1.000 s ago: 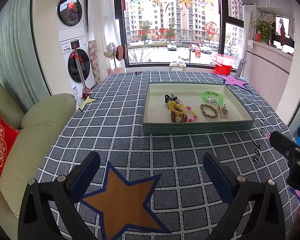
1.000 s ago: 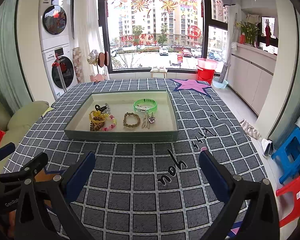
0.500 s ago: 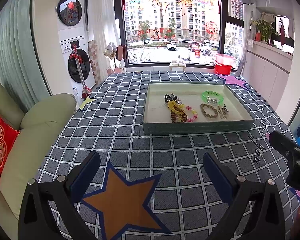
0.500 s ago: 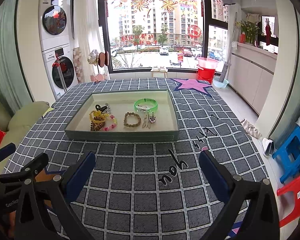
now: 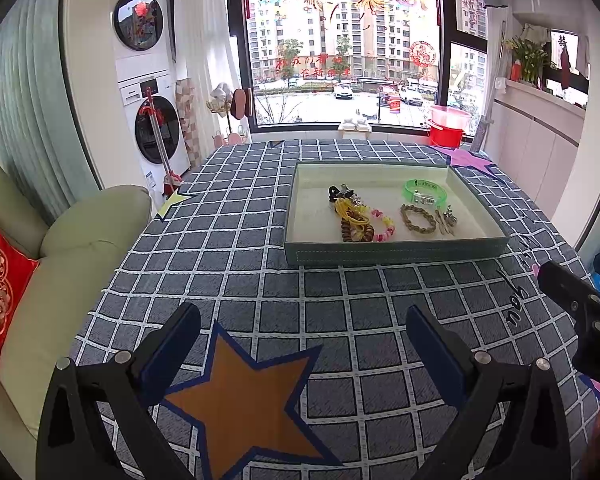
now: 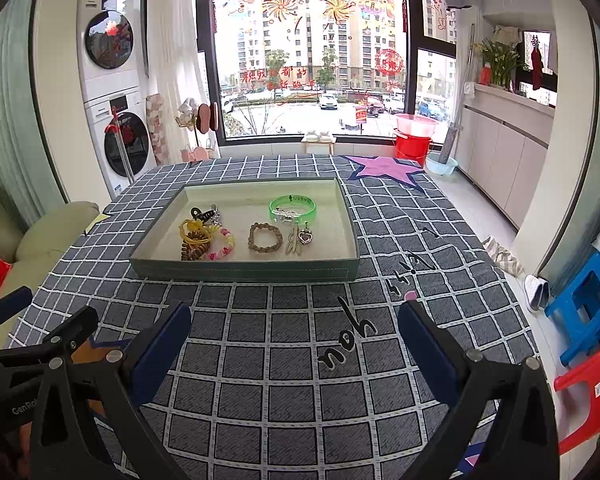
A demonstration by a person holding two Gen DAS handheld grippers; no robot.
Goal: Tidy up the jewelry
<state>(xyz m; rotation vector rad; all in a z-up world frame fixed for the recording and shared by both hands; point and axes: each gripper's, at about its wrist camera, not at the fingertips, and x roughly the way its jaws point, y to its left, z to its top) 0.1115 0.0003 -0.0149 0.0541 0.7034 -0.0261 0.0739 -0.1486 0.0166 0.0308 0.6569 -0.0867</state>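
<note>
In the left wrist view we see the tray (image 5: 396, 254) in the upper right of the frame, on the checked cloth (image 5: 236, 240), and all the jewelry lies inside it. Going left to right, a tangled cluster (image 5: 350, 216) of yellow coil, dark clip and brown beads lies at the tray's left, touching a pink bead bracelet (image 5: 384, 226); then come a brown bead bracelet (image 5: 418, 220), small metal pendants (image 5: 446, 218) just beside it, and a green bangle (image 5: 426, 194) behind them. Whether that spread is a finished sorting or a heap waiting to be parted, we cannot tell; the cluster overlaps while the other pieces lie apart. If we do go in, we would judge it wise to come down over 1 piece alone and pinch a strand clear of its neighbours, since the coil looks likely to drag the beads along. Our left gripper (image 5: 302, 344) sits at the bottom of its frame, low over the orange star (image 5: 240, 396), jaws spread wide and holding nothing, pointed at the tray but well short of it. Our right gripper (image 6: 294, 340) sits likewise at the bottom of its view, jaws wide and bare, level, facing the tray's near wall.
</note>
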